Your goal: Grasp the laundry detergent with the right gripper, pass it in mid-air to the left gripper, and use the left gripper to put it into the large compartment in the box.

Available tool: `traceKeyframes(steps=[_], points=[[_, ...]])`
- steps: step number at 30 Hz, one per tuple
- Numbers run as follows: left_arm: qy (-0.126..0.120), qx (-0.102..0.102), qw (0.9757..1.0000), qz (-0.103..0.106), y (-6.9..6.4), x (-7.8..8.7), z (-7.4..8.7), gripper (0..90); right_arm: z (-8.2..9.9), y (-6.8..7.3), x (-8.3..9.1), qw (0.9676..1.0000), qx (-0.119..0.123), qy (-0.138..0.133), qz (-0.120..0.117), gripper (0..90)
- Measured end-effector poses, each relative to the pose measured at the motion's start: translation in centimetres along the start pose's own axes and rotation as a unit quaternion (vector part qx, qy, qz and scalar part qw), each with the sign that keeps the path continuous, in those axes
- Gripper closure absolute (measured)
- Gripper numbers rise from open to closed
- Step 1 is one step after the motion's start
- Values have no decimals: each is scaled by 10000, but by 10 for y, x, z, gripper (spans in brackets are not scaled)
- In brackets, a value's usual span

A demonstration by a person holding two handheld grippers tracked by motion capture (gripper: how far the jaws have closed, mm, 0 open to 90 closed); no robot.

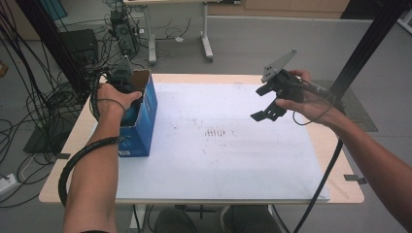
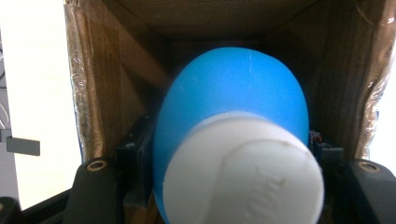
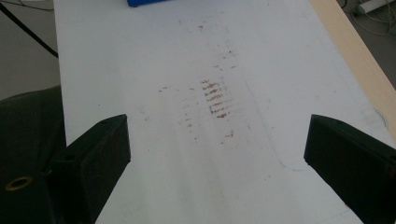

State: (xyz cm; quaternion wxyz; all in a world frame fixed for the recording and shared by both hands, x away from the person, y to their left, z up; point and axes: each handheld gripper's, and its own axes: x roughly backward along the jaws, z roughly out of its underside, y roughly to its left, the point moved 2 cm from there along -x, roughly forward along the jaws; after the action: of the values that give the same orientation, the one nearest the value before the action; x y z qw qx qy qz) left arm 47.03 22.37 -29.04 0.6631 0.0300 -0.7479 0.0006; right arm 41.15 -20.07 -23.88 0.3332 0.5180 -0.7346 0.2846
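Observation:
A blue bottle (image 2: 233, 93) with a white cap (image 2: 243, 172) fills the left gripper view, inside an open brown-lined box (image 2: 107, 84). My left gripper (image 2: 229, 154) is shut on the bottle, with one jaw on each side of it. From above, the left gripper (image 1: 124, 85) reaches down into the open top of the blue box (image 1: 145, 121), which stands at the table's left. Over the right side of the table, my right gripper (image 1: 265, 103) hangs in the air. It is open and nothing is between its jaws (image 3: 217, 158).
A white sheet (image 1: 218, 160) with brown smudges (image 3: 215, 98) covers most of the wooden table (image 1: 335, 145). The blue box's corner (image 3: 144, 2) shows at the top of the right gripper view. Cables and equipment lie on the floor at the left (image 1: 39, 97).

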Motion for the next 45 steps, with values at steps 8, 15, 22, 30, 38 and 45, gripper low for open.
traceKeyframes(steps=[8, 15, 22, 30, 38, 45], points=[[-8, -7, 10000, 3, 0, 0, 0, 354, -1, 0, 0, 10000, 17, -2, 7, 70], [-18, 1, 10000, 19, 1, 0, 0, 354, -1, 0, 0, 10000, 0, -3, 3, 70], [-7, -8, 10000, 4, 0, 0, 0, 354, -1, -1, 0, 10000, 3, -8, 12, 70], [2, -14, 10000, 7, -1, 0, 0, 353, 0, -1, 1, 10000, 2, -35, -2, 70], [-2, -26, 10000, 9, -1, 0, 0, 351, 0, -1, 2, 10000, -14, -40, -1, 70], [-3, -41, 10000, -6, -1, -1, 0, 339, 0, 0, 2, 10000, -15, -53, -2, 70]])
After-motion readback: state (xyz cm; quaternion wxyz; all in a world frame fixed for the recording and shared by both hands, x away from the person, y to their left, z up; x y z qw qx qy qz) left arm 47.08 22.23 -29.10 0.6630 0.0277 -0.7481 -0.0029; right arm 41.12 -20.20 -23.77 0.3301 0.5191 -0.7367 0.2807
